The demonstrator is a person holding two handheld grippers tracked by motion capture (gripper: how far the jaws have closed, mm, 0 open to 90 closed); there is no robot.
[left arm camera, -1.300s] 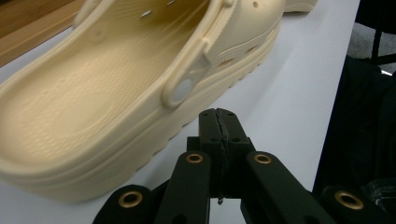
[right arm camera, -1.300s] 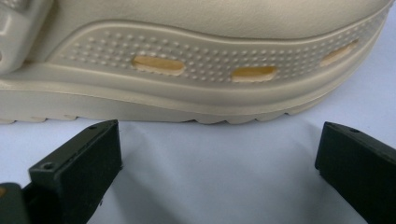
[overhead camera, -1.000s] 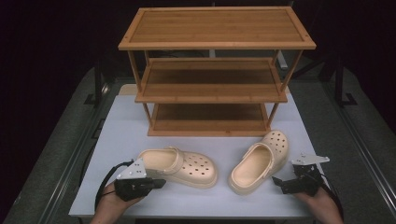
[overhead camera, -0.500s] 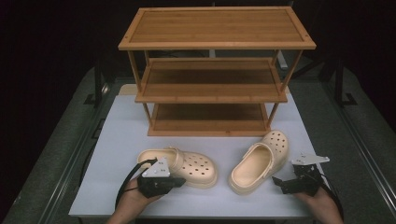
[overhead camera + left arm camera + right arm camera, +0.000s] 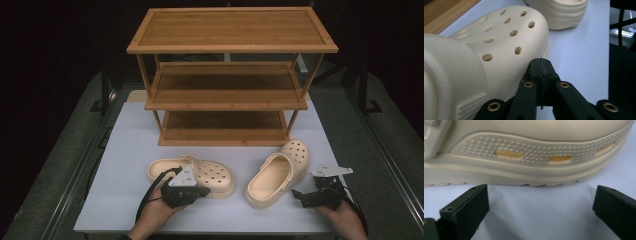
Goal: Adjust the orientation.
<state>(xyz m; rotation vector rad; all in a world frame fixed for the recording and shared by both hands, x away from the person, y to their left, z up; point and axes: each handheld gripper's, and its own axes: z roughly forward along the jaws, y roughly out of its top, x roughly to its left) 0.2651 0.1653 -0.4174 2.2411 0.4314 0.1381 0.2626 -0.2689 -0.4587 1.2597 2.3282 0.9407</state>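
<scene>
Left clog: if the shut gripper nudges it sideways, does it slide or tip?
The left clog probably slides: it sits flat on its wide sole on the smooth white table. It looks like moulded foam, so likely light and slightly squashy under the left gripper.

Three-tier bamboo shoe rack [image 5: 227,75] at the back of the white table [image 5: 125,150], two cream perforated foam clogs before it, left clog [image 5: 192,172] lying sideways, right clog [image 5: 277,172] angled toward the rack, grippers nearest the camera.
</scene>
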